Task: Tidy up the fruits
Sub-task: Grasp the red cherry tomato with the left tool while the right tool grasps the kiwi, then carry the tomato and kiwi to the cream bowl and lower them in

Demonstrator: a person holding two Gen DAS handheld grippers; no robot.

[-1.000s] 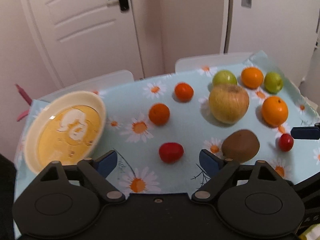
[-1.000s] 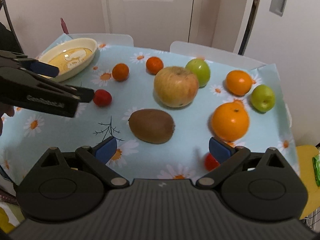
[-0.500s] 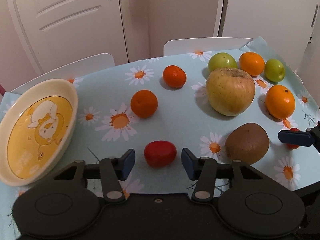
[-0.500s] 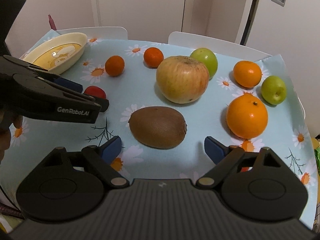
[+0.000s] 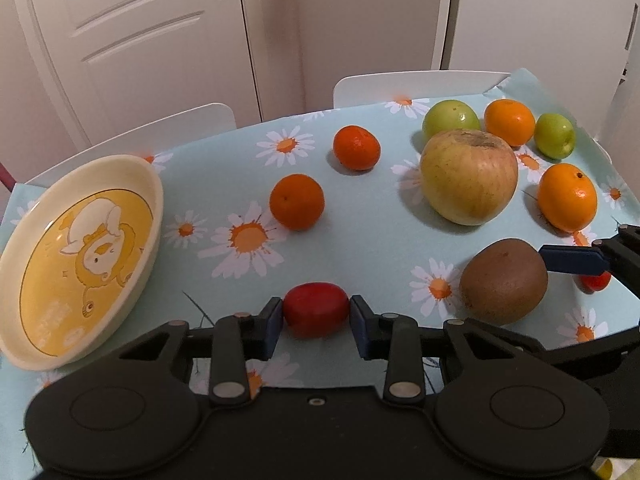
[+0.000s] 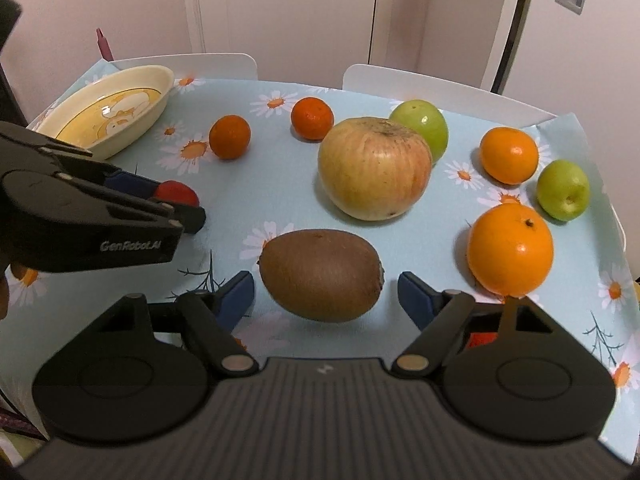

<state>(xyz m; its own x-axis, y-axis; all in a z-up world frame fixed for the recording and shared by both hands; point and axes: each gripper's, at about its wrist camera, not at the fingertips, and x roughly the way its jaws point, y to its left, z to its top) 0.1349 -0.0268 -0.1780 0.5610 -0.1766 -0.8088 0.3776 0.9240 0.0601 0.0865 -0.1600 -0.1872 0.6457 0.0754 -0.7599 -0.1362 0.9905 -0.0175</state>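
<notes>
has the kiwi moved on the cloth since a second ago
No. The kiwi lies just below the big apple, left of the large orange, as before. Only the camera came closer, so it looks bigger.

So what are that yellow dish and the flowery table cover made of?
The dish looks like glazed ceramic: thick cream rim, glossy highlight over a printed cartoon, though melamine is possible. The table cover looks like thin plastic or coated sheet: smooth, faintly shiny, with a stiff fold at the far corner.
</notes>
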